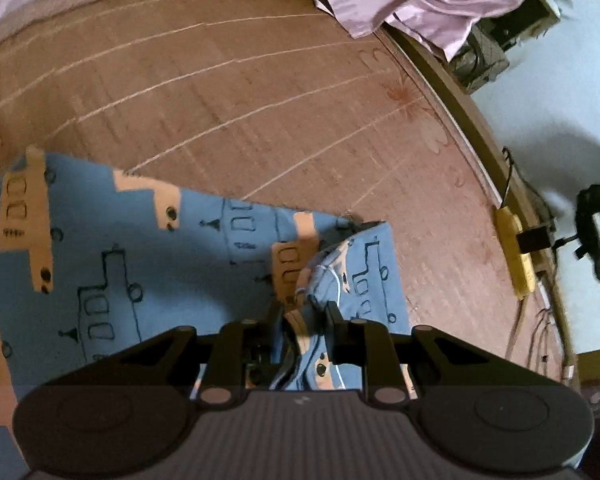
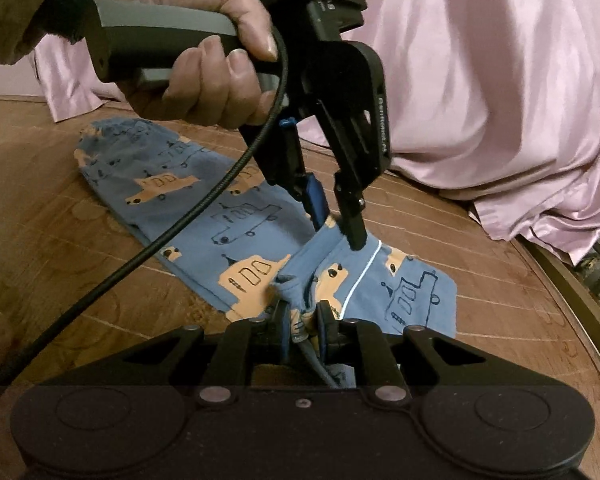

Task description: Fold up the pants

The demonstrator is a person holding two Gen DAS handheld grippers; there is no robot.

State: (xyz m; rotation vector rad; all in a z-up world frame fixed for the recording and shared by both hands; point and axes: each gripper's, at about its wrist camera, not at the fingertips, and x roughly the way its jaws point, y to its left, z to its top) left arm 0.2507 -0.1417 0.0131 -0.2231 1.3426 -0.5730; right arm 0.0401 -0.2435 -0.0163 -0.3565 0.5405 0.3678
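Bunched pants [image 2: 236, 236] fabric sits pinched in the right claw [image 2: 304, 320] at lower centre; left claw [image 2: 336, 226] apparently grips the same fold, mid-frame.

Both hand-held grippers are clamped on cloth: the left hand-held gripper [image 2: 336, 232], gripped by a bare hand [image 2: 216, 60], points steeply down beyond the right hand-held gripper [image 2: 304, 322].

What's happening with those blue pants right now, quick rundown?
Left gripper and right gripper both pinching bunched fabric at one end of the pants. Pants stretched long on the brown mat. Pink sheet nearby, not touching.
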